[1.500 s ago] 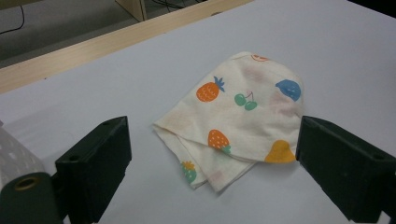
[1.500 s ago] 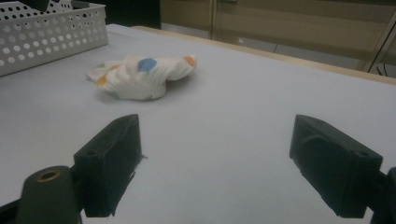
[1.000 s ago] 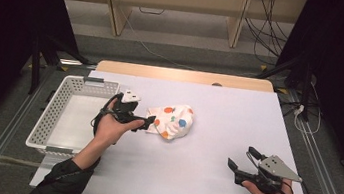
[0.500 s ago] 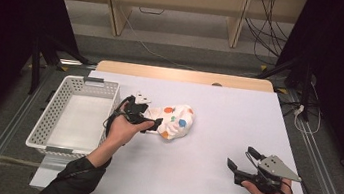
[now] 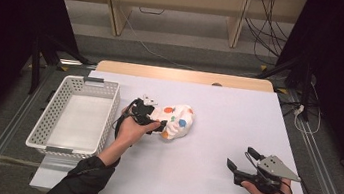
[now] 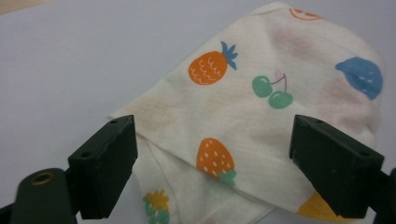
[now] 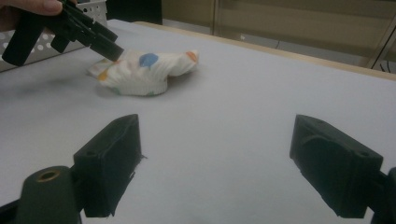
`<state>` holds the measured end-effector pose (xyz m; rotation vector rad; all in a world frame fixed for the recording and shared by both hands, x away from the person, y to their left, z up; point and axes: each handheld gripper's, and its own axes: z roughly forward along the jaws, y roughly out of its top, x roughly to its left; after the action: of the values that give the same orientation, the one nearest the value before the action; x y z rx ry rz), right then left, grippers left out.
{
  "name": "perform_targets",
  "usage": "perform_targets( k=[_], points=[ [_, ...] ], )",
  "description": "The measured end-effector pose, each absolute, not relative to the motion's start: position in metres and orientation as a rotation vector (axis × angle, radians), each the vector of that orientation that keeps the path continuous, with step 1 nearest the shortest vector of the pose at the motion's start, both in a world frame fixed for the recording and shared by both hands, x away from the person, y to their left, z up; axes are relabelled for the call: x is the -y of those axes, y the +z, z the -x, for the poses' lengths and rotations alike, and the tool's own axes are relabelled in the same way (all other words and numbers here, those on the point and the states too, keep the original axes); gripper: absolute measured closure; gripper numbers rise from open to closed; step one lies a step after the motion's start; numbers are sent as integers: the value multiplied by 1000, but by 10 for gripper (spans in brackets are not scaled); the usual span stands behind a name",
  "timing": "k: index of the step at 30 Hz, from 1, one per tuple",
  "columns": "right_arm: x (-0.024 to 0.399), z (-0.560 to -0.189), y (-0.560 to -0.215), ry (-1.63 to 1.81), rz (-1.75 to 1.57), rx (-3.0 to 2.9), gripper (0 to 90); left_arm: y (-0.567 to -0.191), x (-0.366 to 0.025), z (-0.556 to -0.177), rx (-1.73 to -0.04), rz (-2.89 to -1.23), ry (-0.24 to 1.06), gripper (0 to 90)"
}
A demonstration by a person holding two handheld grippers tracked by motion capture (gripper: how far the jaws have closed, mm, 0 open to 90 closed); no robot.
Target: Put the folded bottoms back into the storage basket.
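Observation:
A crumpled cream cloth (image 5: pixel 176 120) printed with coloured fruit lies on the white table (image 5: pixel 228 114), left of centre. In the left gripper view the cloth (image 6: pixel 252 116) lies right below the wide-apart jaws, and neither pad presses on it. My left gripper (image 5: pixel 156 124) is open and hovers at the cloth's left edge. From the right gripper view the cloth (image 7: pixel 147 70) sits far off, with the left gripper (image 7: pixel 109 49) at its edge. My right gripper (image 5: pixel 242 159) rests open near the table's front right, nothing between its jaws.
A white perforated basket (image 5: pixel 77 115) stands at the table's left edge, with nothing inside it. The table's wooden back edge (image 5: pixel 183 75) runs behind. Cables lie on the floor beyond the table, and dark stands flank it.
My left gripper has moved right from beside the basket and down to the cloth's left edge. The right gripper has stayed in place. The cloth has not moved.

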<state>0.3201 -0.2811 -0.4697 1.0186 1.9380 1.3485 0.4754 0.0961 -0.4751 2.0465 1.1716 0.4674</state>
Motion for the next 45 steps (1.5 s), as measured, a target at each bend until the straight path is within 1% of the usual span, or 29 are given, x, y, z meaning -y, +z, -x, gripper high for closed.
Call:
perform_targets(
  k=[6,14,17,19,20,23,24,25,26,27,28,29,30,32,33,34,35,36,37,38,39,41,42,43,44,45],
  points=[
    [281,-320,-470,1348,-1021,-1941,172,-487,-96,-480,-1207,-2057,460,138],
    [281,-320,-470,1344,-1026,-1948,171,-495,-94,-482,-1209,-2070,435,134],
    [281,-320,-470,1342,-1027,-1949,171,-497,-94,-482,-1204,-2065,433,118],
    [281,-320,-470,1337,-1031,-1953,172,-497,-93,-483,-1173,-2075,439,125],
    [281,-320,-471,1332,-1028,-1957,171,-497,-93,-483,-1145,-2083,432,163],
    [281,-320,-471,1324,-1029,-1963,171,-498,-92,-483,-1143,-2070,435,167],
    [280,-320,-471,1328,-1032,-1962,171,-498,-91,-483,-1136,-2065,429,182],
    [280,-320,-471,1327,-1034,-1964,171,-498,-90,-482,-1136,-2056,429,235],
    [280,-321,-472,1333,-1032,-1959,171,-498,-90,-481,-1139,-2053,434,258],
    [280,-321,-472,1335,-1033,-1959,172,-498,-89,-481,-1141,-2045,433,301],
    [280,-321,-472,1333,-1032,-1960,171,-497,-88,-480,-1146,-2041,436,395],
    [280,-321,-472,1335,-1033,-1960,171,-497,-88,-480,-1153,-2036,438,455],
    [280,-321,-472,1331,-1035,-1963,171,-496,-86,-480,-1164,-2029,452,494],
    [280,-321,-472,1331,-1035,-1964,171,-496,-86,-480,-1168,-2034,455,538],
    [280,-321,-472,1331,-1035,-1964,171,-495,-85,-479,-1170,-2038,459,538],
    [280,-321,-472,1332,-1033,-1963,171,-495,-84,-479,-1173,-2041,462,586],
    [280,-321,-472,1332,-1033,-1963,171,-494,-83,-479,-1171,-2047,463,586],
    [280,-321,-473,1325,-1035,-1969,172,-494,-82,-479,-1172,-2051,460,645],
    [280,-321,-473,1325,-1035,-1969,172,-494,-82,-479,-1170,-2053,459,645],
    [280,-321,-473,1329,-1034,-1968,171,-493,-81,-479,-1169,-2055,459,690],
    [280,-321,-473,1329,-1034,-1968,171,-493,-80,-479,-1170,-2060,455,690],
    [280,-321,-473,1323,-1037,-1971,171,-492,-80,-480,-1177,-2061,450,723],
    [280,-321,-473,1325,-1037,-1973,171,-492,-80,-481,-1178,-2062,446,766],
    [280,-321,-473,1325,-1037,-1973,171,-492,-80,-481,-1177,-2062,444,766],
    [280,-321,-473,1325,-1040,-1975,171,-492,-79,-481,-1176,-2061,439,796],
    [280,-321,-473,1325,-1040,-1975,171,-492,-79,-481,-1177,-2058,438,796]
  ],
)
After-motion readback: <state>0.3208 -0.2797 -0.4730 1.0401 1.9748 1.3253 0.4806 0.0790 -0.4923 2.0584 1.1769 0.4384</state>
